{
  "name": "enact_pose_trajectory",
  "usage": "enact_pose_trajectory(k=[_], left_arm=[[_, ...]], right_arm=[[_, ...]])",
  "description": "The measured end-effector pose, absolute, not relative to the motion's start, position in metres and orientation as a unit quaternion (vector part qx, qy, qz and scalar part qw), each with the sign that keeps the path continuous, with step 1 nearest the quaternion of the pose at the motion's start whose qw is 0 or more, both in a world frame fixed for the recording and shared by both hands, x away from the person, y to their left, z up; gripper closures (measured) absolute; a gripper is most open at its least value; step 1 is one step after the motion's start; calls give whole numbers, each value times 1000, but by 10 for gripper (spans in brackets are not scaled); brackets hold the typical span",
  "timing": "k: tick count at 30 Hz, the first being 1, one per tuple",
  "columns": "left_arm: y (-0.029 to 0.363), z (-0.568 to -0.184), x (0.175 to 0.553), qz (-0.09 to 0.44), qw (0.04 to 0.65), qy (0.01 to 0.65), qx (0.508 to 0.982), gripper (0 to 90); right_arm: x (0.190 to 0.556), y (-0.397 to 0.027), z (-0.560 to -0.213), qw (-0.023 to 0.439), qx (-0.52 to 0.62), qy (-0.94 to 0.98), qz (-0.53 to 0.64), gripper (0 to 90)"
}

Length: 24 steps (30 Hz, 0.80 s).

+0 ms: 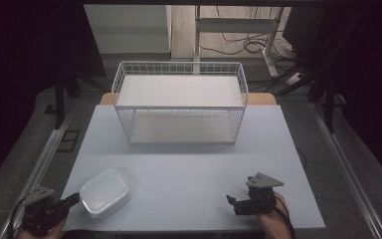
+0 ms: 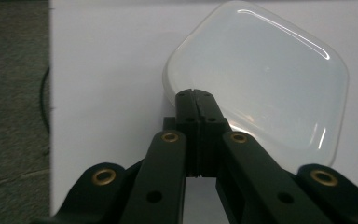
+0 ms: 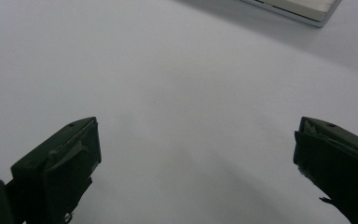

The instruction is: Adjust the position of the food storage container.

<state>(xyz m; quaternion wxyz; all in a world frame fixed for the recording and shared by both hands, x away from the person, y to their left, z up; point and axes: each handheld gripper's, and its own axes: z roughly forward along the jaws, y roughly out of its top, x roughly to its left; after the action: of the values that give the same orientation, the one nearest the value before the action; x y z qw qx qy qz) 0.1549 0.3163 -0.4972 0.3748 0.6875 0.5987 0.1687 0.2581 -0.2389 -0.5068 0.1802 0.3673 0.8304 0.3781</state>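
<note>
A translucent white lidded container [image 1: 104, 192] lies near the table's front left corner. My left gripper [image 1: 74, 199] reaches in from the left edge with its jaws shut together. In the left gripper view the closed tips [image 2: 196, 93] sit right at the container's [image 2: 261, 79] near corner; I cannot tell whether they touch it or pinch its rim. My right gripper [image 1: 232, 204] rests at the front right of the table, pointing left. It stands open [image 3: 196, 140] over bare white tabletop with nothing between the jaws.
A white wire basket [image 1: 179, 106] with a flat white base stands at the back middle of the white table [image 1: 189, 164]; its base edge [image 3: 303, 9] shows in the right gripper view. Grey floor, metal rails and cables surround the table.
</note>
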Motion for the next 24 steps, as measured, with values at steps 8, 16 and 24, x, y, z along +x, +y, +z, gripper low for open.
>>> enact_pose_trajectory(k=[8, 16, 24], left_arm=[[293, -500, 169, 162, 381, 577, 705, 900], [275, -511, 191, 136, 392, 559, 718, 900], [256, -521, 219, 105, 395, 539, 737, 900]], right_arm=[[258, -237, -507, 174, 370, 829, 383, 0], [260, -233, -507, 177, 389, 809, 404, 0], [265, -231, -505, 171, 396, 812, 393, 0]])
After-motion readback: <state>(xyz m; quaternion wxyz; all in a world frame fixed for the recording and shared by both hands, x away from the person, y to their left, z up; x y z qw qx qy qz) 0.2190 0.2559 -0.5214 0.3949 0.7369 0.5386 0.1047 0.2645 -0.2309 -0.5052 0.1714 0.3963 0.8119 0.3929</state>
